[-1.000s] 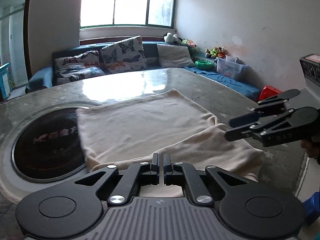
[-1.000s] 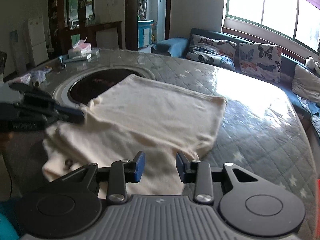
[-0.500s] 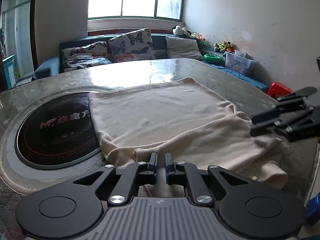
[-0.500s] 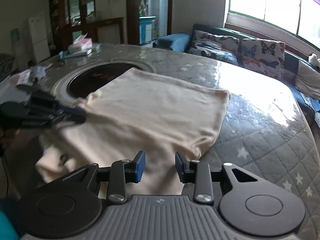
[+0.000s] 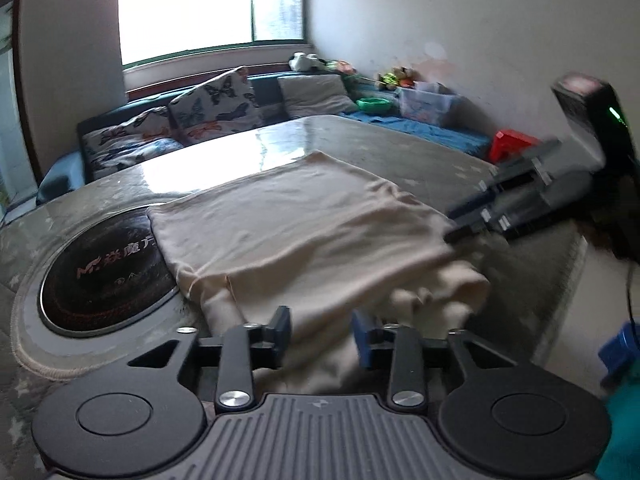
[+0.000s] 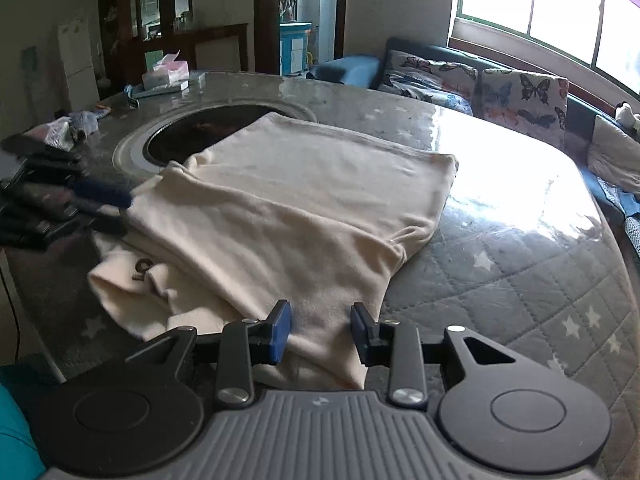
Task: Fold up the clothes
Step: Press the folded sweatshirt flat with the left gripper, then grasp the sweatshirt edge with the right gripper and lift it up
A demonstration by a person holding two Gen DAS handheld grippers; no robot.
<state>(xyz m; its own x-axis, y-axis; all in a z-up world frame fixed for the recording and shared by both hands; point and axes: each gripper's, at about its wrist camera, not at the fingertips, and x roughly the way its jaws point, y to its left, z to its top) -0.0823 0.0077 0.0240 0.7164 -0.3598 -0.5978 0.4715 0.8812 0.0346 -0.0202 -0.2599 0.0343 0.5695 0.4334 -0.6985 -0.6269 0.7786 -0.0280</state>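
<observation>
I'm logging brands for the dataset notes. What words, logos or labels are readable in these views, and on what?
"M" logo followed by Chinese characters, reddish, on the black round cooktop set into the table; the characters are too blurred to read surely.
Small line beneath it: too small to read.
Dark mark on the cream garment near its bunched edge: illegible.
Tissue box: no print legible.

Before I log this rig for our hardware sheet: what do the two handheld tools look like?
Both match. The left tool and right tool are matte black, each with two flat linkage arms on silver pivot screws, blue pads on the fingertips, round discs either side, and a ribbed grey body bearing a small logo.
</observation>
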